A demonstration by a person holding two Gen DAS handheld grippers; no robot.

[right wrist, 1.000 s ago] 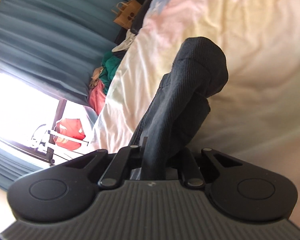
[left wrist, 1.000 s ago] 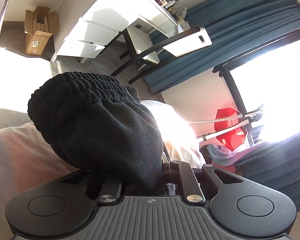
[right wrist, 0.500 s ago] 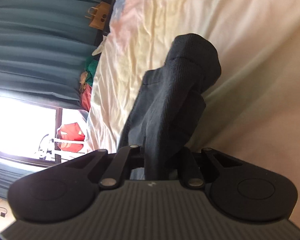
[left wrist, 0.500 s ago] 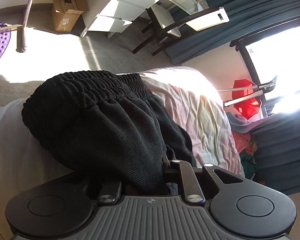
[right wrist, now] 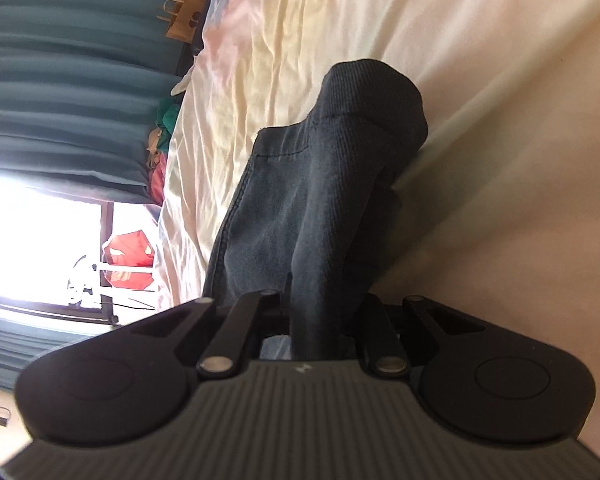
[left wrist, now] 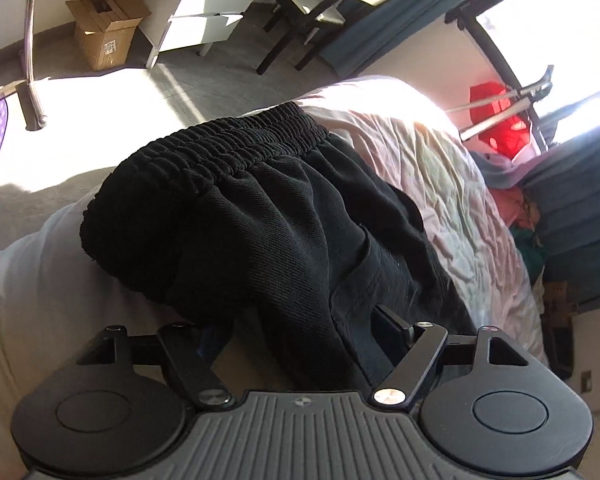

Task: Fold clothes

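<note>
A pair of black trousers (left wrist: 268,216) with a ribbed elastic waistband lies on a pale bed sheet (left wrist: 440,184). In the left wrist view my left gripper (left wrist: 300,320) has its jaws spread wide, with the waistband end draped loosely between and over them. In the right wrist view my right gripper (right wrist: 320,312) is shut on the trousers (right wrist: 340,184), pinching a fold near a ribbed cuff that stands up over the sheet (right wrist: 480,60). The fingertips of both grippers are hidden by cloth.
Beyond the bed's edge are a cardboard box (left wrist: 104,28), white drawers (left wrist: 216,4) and a dark chair (left wrist: 312,12) on the floor. A window, teal curtains (right wrist: 60,80), a red item (left wrist: 500,120) and a heap of clothes (left wrist: 520,216) flank the bed. A paper bag (right wrist: 184,20) stands by the curtain.
My left gripper has opened and let the waistband drop onto the bed; the view has tipped down toward the sheet. My right gripper stays shut and has lowered closer to the sheet.
</note>
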